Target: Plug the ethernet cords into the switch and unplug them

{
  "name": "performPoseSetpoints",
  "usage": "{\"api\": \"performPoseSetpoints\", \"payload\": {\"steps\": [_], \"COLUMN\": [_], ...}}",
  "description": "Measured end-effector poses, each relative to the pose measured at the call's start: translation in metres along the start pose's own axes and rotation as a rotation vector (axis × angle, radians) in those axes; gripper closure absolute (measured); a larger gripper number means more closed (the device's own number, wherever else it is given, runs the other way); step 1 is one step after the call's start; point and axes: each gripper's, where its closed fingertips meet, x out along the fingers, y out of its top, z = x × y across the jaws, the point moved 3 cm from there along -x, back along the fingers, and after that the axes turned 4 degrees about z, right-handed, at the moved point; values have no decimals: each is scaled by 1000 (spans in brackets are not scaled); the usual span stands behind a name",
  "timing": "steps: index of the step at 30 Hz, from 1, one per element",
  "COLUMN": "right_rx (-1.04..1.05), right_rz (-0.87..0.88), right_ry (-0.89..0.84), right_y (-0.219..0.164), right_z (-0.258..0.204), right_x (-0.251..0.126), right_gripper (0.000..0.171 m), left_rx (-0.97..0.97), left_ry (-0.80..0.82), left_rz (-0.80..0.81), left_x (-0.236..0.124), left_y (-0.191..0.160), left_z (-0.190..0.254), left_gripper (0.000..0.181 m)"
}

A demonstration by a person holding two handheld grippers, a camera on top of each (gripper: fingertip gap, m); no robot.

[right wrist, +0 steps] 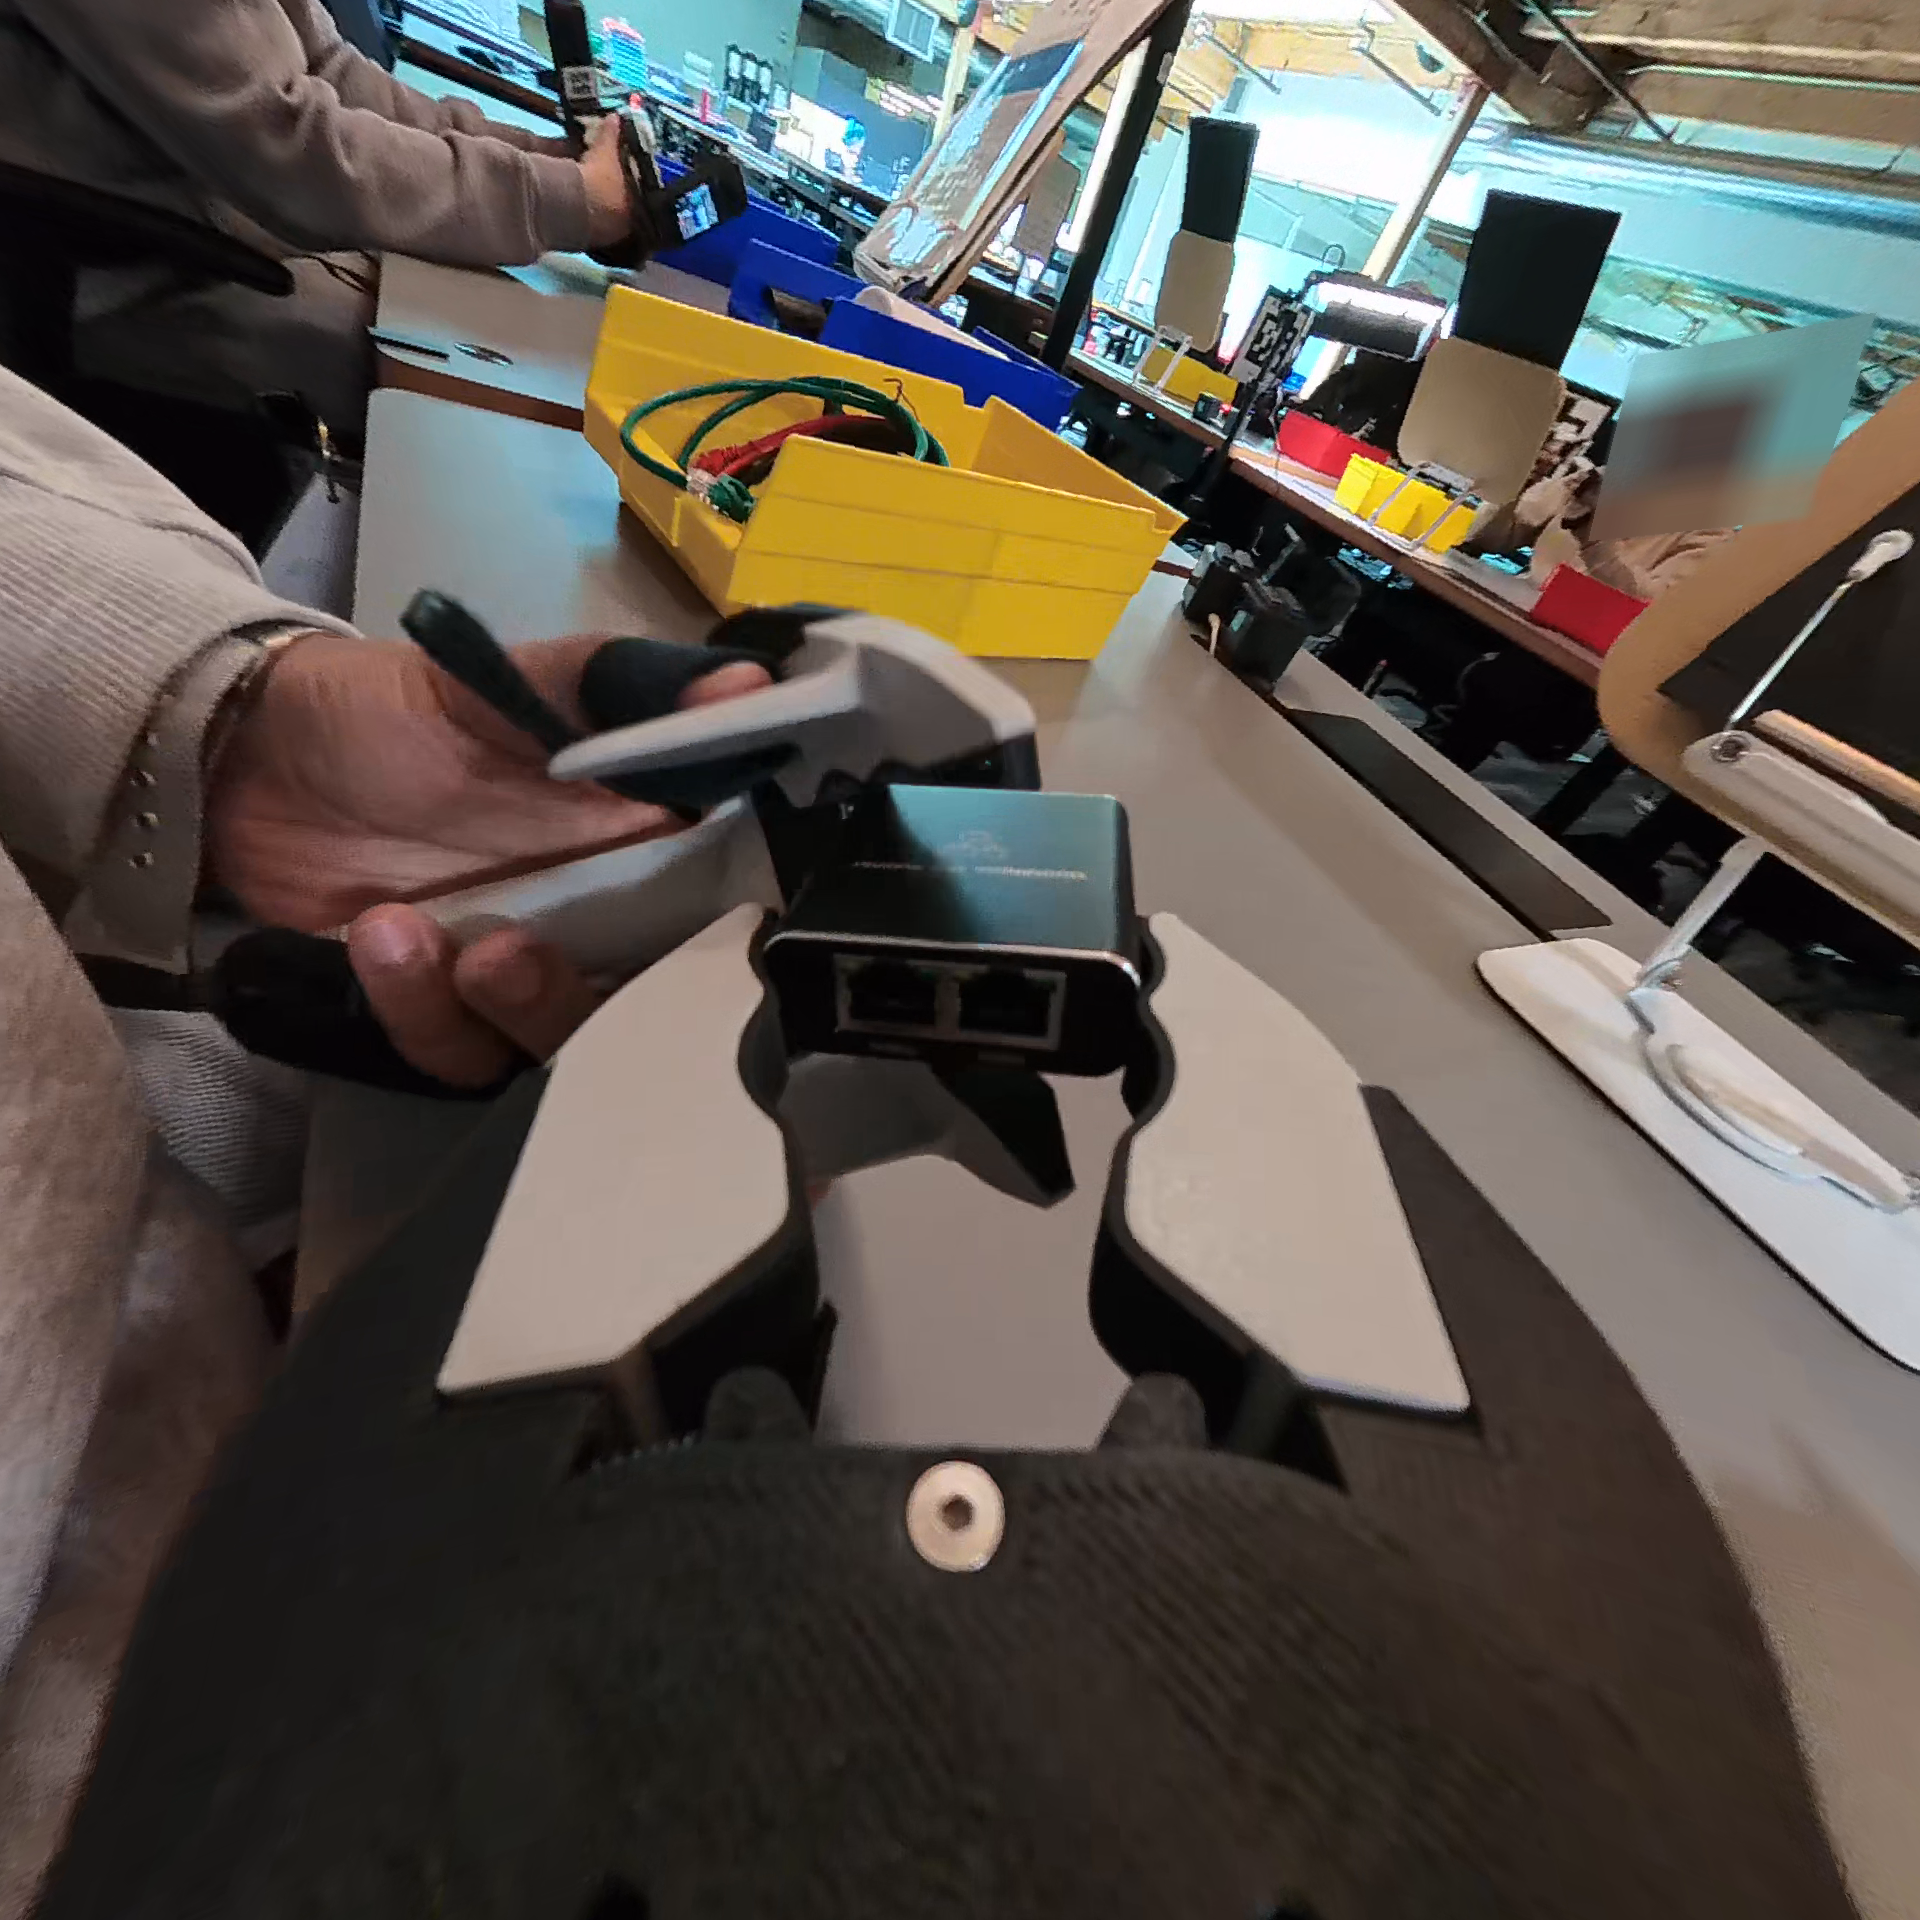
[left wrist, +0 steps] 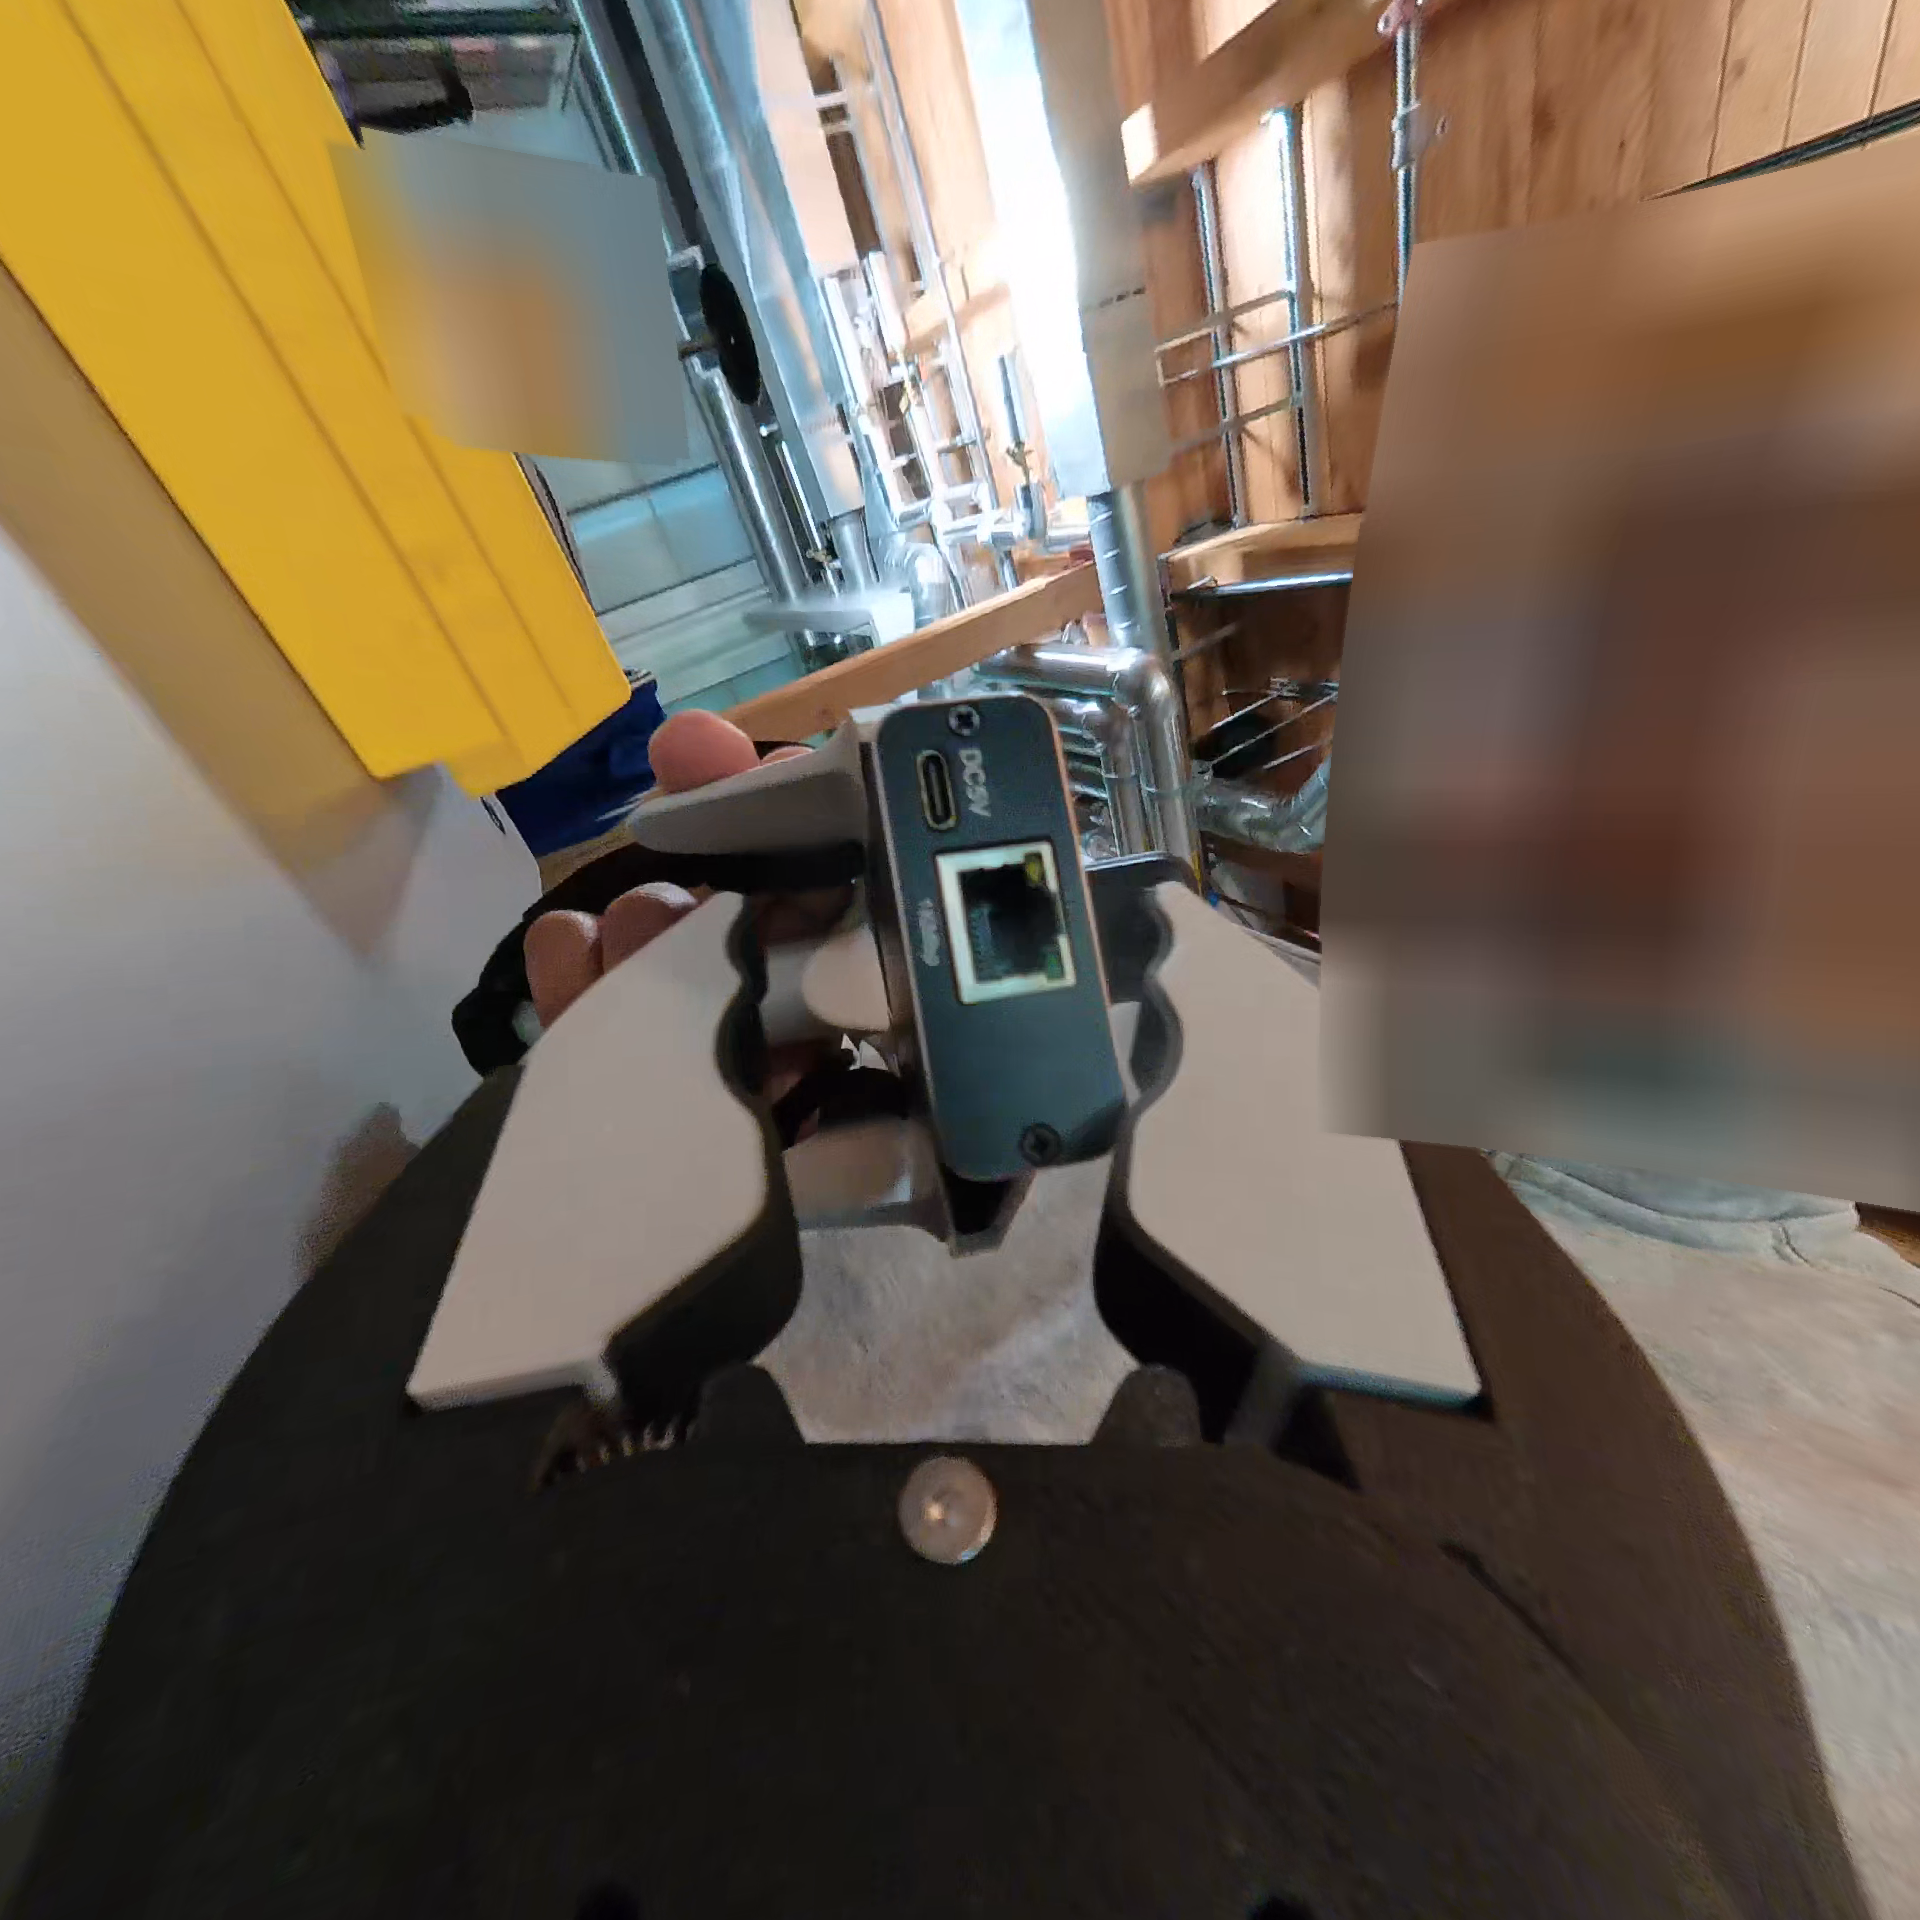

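A small black switch (right wrist: 956, 935) is held in the air over the table. My right gripper (right wrist: 951, 987) is shut on its sides, with the two empty ports facing the right wrist camera. In the left wrist view the switch (left wrist: 987, 935) shows its other end, with one empty port. My left gripper (left wrist: 951, 935) stands open around that end, with a gap on the left side. Its grey fingers (right wrist: 831, 675) show above and below the far end of the switch in the right wrist view. Green and red ethernet cords (right wrist: 779, 436) lie coiled in a yellow bin (right wrist: 935, 540), unplugged.
The grey table (right wrist: 1299, 831) runs forward. Blue bins (right wrist: 935, 343) stand behind the yellow one. A white stand base (right wrist: 1662, 1091) is on the right. Another person (right wrist: 260, 156) works at the far left with a hand-held device. My hand (right wrist: 416, 790) holds the left gripper.
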Motion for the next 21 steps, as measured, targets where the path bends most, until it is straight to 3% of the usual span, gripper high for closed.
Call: {"api": "performPoseSetpoints", "payload": {"steps": [3, 6, 10, 14, 19, 21], "right_rx": [-2, 26, 115, 107, 155, 228], "right_rz": [-23, -45, -11, 25, 112, 104], "right_ry": [71, 167, 240, 189, 49, 38], "right_y": [-3, -5, -1, 2, 10, 9], "right_z": [-5, -11, -12, -6, 16, 20], "right_x": [-2, -6, -10, -9, -13, -14], "right_gripper": [107, 107, 107, 106, 83, 83], "left_rx": [-41, -79, -127, -106, -36, 31], "left_ry": [-31, -3, -3, -5, -57, -32], "left_rz": [-40, -135, -222, -198, 2, 77], "left_x": [-6, -10, -10, -10, -23, -30], "left_y": [-1, -8, -17, -13, 18, 31], "left_z": [1, -3, -2, 0, 10, 12], "left_gripper": [143, 155, 154, 155, 156, 155]}}
